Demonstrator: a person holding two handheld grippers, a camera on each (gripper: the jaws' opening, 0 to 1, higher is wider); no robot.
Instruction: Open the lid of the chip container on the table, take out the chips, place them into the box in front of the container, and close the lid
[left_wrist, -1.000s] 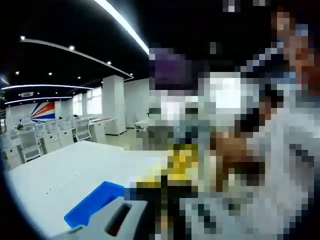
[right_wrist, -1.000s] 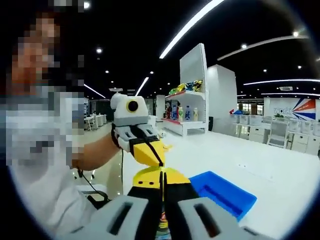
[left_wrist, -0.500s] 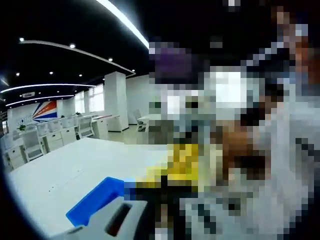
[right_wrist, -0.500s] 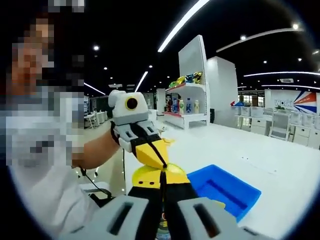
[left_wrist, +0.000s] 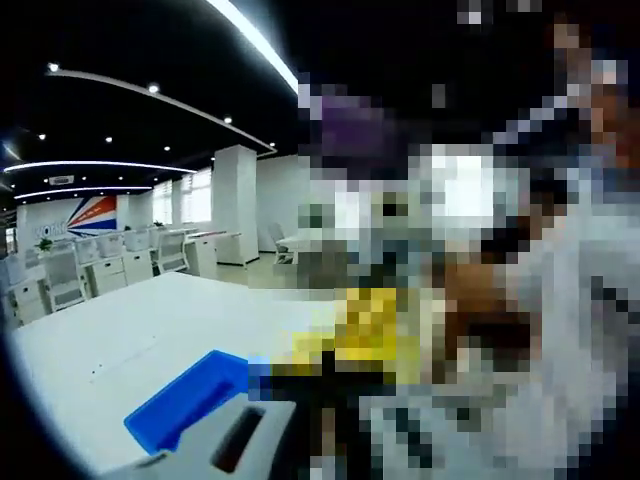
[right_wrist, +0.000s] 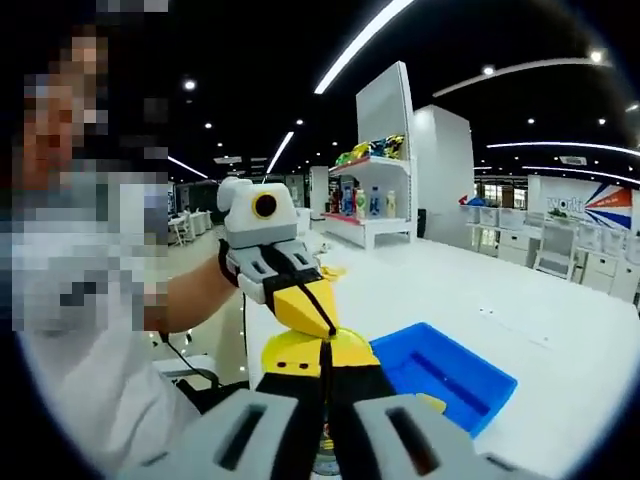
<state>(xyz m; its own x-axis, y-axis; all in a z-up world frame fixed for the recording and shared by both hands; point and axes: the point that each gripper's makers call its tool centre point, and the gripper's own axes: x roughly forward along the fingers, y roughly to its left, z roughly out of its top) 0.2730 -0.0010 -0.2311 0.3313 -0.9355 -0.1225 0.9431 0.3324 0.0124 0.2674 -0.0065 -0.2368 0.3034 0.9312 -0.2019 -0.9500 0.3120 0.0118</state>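
Little has shifted: both hands barely drift as the right gripper (right_wrist: 325, 400), jaws pressed together, stays clamped on the yellow plastic chip-container lid (right_wrist: 318, 350). Opposite, the left gripper (right_wrist: 300, 305) pinches its twelve-o'clock edge. Shallow blue plastic box (right_wrist: 450, 372) waits at three o'clock.

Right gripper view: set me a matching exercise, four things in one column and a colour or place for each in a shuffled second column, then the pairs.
Things:
1. box
2. lid
3. left gripper
4. shelf unit

Descriptions:
A. round and yellow, just above the right gripper's dark jaws
B. blue, lying open on the white table
C. far back, holding bottles and bright packs
D. comes in from the left with a yellow tip down at the lid

Pairs: 1-B, 2-A, 3-D, 4-C
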